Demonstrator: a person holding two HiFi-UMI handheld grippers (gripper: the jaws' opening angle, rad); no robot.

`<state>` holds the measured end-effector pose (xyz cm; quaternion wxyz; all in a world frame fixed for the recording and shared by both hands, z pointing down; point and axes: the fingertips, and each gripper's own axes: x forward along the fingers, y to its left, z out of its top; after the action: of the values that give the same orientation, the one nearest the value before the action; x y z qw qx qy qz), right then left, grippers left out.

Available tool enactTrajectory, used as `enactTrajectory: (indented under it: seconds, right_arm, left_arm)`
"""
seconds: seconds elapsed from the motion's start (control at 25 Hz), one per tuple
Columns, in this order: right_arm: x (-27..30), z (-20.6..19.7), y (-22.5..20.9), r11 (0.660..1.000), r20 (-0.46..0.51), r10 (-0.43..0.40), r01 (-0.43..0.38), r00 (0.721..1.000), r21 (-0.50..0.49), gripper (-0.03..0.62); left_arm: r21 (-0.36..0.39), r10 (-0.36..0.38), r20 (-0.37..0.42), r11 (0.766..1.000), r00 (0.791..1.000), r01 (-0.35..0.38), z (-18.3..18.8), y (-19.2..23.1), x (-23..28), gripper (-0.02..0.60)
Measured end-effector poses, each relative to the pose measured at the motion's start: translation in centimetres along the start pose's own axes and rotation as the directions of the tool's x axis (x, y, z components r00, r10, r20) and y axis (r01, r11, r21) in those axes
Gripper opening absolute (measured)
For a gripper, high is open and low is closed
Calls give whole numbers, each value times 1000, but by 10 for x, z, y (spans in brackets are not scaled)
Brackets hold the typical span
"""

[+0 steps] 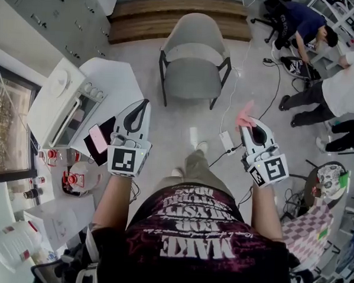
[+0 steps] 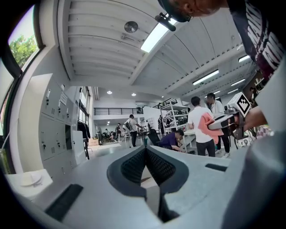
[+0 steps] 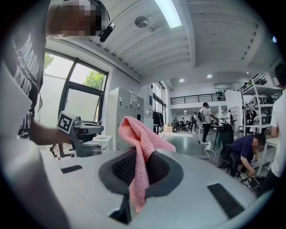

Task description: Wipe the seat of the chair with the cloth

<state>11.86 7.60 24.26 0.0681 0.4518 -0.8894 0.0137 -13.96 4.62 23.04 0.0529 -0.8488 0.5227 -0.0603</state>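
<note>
Wiping has not begun, I judge: the chair (image 1: 195, 59) stands well ahead of the person with its seat (image 1: 192, 79) untouched, so the approach and every stroke remain. The right tongs (image 1: 253, 127) are clenched on the pink cloth (image 1: 244, 116), held in the air; the left tongs (image 1: 142, 108) are closed on nothing. Only the head view shows the chair. The gripper views alone show the cloth pinched and draping, and the left jaws meeting.
</note>
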Motion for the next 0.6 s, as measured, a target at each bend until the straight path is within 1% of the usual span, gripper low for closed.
enactTrajectory:
  seconds: [0.08,0.24,0.4,0.6]
  right_arm:
    - [11,-2,-12,1000,-3,3,-3,1000,2,28]
    - [31,-3,-40,1000,-3,2,-2,1000,10,28]
    - [49,-3,-67,1000,-5,-1,1,1000,25,28]
    - [69,-6,-100,999,-16,16,-15,1000,40,28]
  left_arm:
    - [-1,5,-20,1000,1000,-5,-3,5,15,3]
    - [-2,-8,14,1000,1000,8,-3,9,50,3]
    - [1,-8,0,1000,1000,8,-3,15,87,3]
    - [-5,5,-8,1000,1000,-5,1,18,126,3]
